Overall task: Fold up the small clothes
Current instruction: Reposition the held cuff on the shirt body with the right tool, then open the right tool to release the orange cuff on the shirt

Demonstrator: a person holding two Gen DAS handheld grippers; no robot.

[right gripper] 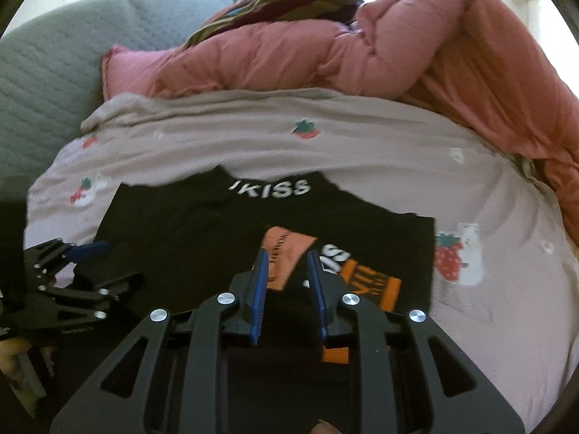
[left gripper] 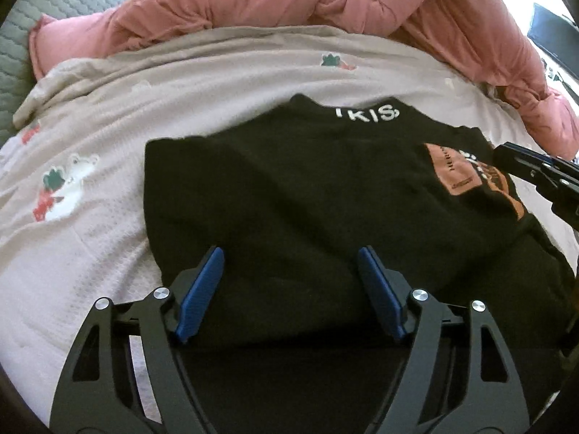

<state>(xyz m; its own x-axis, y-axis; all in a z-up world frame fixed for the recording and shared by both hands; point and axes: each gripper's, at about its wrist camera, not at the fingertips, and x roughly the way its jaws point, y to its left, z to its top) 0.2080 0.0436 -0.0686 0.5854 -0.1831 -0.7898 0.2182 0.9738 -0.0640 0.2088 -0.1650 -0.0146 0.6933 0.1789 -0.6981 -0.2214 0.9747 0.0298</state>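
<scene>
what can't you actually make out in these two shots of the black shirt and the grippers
- Near hem of the black shirt: hidden in both views by each gripper's own frame.
- Orange print: lettering too blurred to read; partly behind the right gripper fingers.
- White collar lettering: first letter unclear in both views.
- Left gripper: jaws apart, but contact with the cloth cannot be told.
- Striped fabric behind the pink quilt: mostly hidden.

Black shirt with white lettering, orange print; pale, apparently strawberry-patterned sheet; pink quilt.
</scene>
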